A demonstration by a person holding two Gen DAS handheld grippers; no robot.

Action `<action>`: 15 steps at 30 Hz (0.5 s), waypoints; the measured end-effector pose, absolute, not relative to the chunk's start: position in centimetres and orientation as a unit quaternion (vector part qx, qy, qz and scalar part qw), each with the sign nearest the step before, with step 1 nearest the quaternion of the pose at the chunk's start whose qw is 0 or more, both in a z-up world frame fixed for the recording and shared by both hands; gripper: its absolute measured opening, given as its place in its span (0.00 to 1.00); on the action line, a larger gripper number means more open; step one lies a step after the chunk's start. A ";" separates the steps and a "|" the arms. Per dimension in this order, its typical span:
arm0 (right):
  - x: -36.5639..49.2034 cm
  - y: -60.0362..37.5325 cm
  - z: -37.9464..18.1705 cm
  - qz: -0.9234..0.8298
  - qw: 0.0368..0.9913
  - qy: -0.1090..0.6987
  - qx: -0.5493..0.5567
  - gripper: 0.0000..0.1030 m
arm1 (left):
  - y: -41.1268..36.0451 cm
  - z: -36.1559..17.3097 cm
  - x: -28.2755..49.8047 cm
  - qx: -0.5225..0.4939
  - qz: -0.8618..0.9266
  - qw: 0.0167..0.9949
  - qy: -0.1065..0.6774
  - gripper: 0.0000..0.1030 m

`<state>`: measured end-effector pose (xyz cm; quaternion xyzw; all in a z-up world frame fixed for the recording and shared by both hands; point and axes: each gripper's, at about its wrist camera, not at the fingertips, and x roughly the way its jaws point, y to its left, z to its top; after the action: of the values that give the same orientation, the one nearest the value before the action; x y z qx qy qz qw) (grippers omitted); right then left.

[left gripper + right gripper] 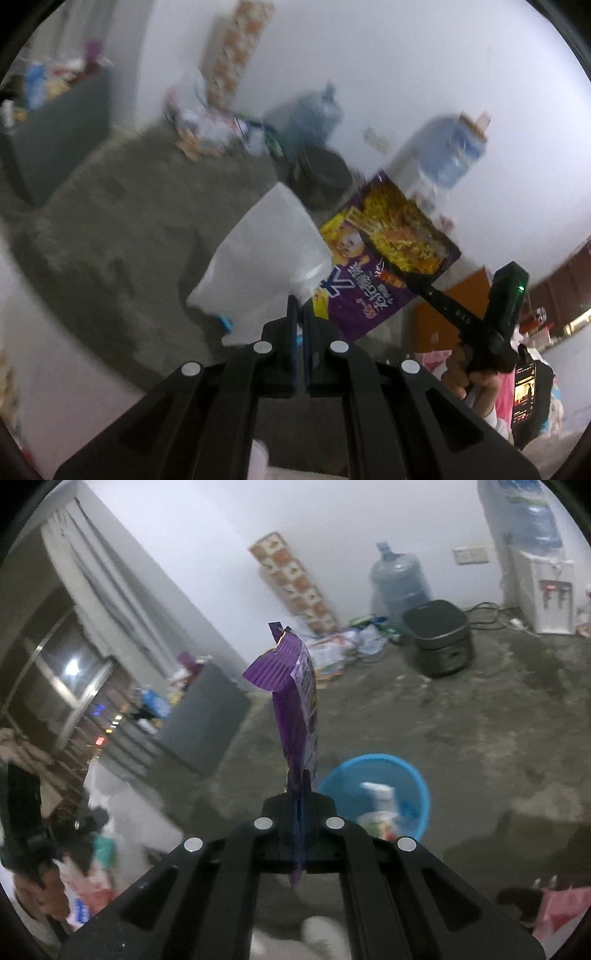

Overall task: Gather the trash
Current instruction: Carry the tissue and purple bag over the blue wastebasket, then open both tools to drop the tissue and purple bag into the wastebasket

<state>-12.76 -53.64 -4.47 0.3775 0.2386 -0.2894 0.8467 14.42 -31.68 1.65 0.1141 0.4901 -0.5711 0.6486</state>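
My left gripper (299,308) is shut on the lower edge of a white translucent plastic bag (262,266), which stands up above the grey floor. To its right, my right gripper (415,282) is shut on a purple and yellow noodle wrapper (384,254), with a hand (472,380) behind it. In the right wrist view the same purple wrapper (299,709) stands edge-on, upright in the shut right gripper (300,779). On the floor just beyond and right of it is a blue basket (421,794) with a white bottle (382,795) and other litter inside.
A grey cabinet (207,716) with clutter on top stands to the left. By the far wall are a litter pile (343,642), a water jug (400,579), a black cooker (439,638) and a water dispenser (543,587). A pink bag (561,904) lies near right.
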 end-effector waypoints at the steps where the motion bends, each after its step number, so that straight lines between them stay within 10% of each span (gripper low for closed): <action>1: -12.4 -54.2 -5.3 -0.292 0.843 0.247 0.378 0.00 | -33.7 0.3 14.5 0.120 -0.571 0.633 0.509 0.02; 13: -7.2 -59.7 -16.3 -0.284 0.807 0.327 0.402 0.04 | -47.3 -14.7 14.2 0.210 -0.530 0.575 0.587 0.04; 15: -6.7 -60.5 -18.8 -0.293 0.792 0.338 0.415 0.14 | -48.5 -17.0 14.4 0.229 -0.512 0.569 0.601 0.25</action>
<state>-6.69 -60.52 -18.80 0.4149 0.3384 -0.2933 0.7921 14.43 -48.45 -16.99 0.2288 0.6012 -0.5120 0.5693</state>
